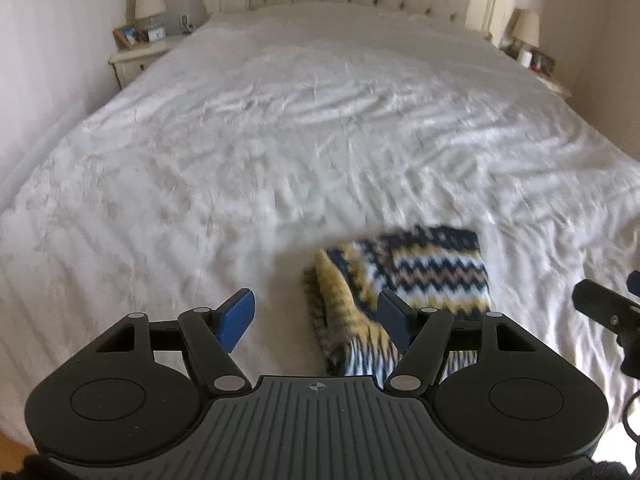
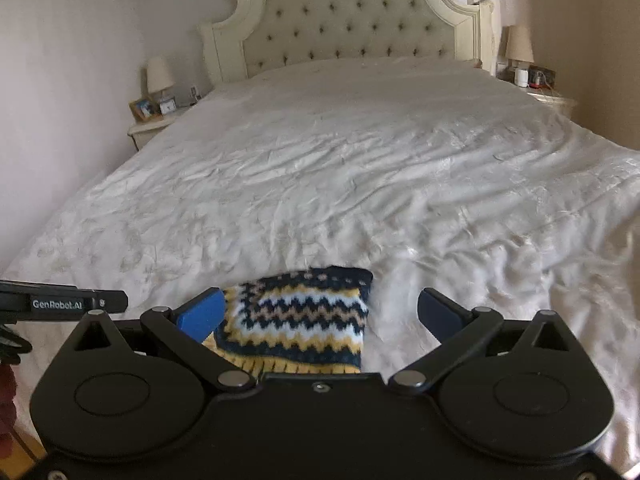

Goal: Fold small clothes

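A small knitted garment [image 1: 420,276] with navy, yellow, white and tan zigzag stripes lies folded on the white bedspread [image 1: 280,140] near the foot of the bed. It also shows in the right wrist view [image 2: 304,320]. My left gripper [image 1: 316,316] is open and empty, with the garment's rumpled left edge between and just beyond its blue fingertips. My right gripper [image 2: 320,312] is open and empty, hovering over the garment, which lies toward its left finger [image 2: 204,314]. The near edge of the garment is hidden behind both gripper bodies.
The tufted cream headboard [image 2: 352,20] stands at the far end. Nightstands with lamps and small items flank the bed, at the left [image 2: 154,120] and at the right [image 2: 532,80]. The other gripper shows at the right edge of the left view [image 1: 608,312] and at the left edge of the right view [image 2: 60,304].
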Demonstrator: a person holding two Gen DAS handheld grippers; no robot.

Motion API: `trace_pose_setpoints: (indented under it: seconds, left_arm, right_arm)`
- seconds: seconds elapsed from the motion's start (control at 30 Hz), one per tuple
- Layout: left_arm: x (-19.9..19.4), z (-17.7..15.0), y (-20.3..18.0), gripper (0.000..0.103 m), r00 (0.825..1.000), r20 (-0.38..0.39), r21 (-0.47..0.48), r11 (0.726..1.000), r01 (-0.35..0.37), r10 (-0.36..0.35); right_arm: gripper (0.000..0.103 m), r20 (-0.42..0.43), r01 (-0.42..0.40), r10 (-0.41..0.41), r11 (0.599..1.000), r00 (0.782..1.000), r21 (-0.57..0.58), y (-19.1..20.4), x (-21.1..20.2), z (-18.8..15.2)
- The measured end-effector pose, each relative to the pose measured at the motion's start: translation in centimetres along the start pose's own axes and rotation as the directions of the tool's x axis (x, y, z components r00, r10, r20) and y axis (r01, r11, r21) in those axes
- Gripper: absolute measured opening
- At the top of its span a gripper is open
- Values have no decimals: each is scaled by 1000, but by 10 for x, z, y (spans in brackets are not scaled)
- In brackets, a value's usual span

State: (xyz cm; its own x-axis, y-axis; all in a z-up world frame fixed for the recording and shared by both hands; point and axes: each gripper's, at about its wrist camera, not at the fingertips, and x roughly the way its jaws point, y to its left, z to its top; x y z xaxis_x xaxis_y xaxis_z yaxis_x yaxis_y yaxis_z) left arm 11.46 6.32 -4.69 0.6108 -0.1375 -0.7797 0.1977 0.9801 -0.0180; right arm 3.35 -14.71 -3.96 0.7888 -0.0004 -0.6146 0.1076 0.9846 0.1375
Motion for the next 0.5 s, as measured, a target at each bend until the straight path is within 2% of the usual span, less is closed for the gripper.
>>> trace_pose_setpoints:
  seconds: [0.07,0.2,0.3,0.5]
  left_arm:
    - [-5,-8,-1,67,1000,-9,-20,1000,16,-16]
    - [-17,-23,-7,69,1000,-17,-14,1000,1,-1]
    - [-23,-32,-10,70,999,-39,-10,1000,13,-13]
    - [-29,-46,-14,72,997,-66,-16,999,-35,33]
  right_arm:
    - [102,-42,-8,9,1000,999,11,0,-3,-4]
    - [102,-135,-11,16,999,991,36,1,-3,-14]
    - [102,-157,28,-21,999,987,43,4,-11,-23]
    - [102,-166,60,-49,996,985,62,6,-26,-34]
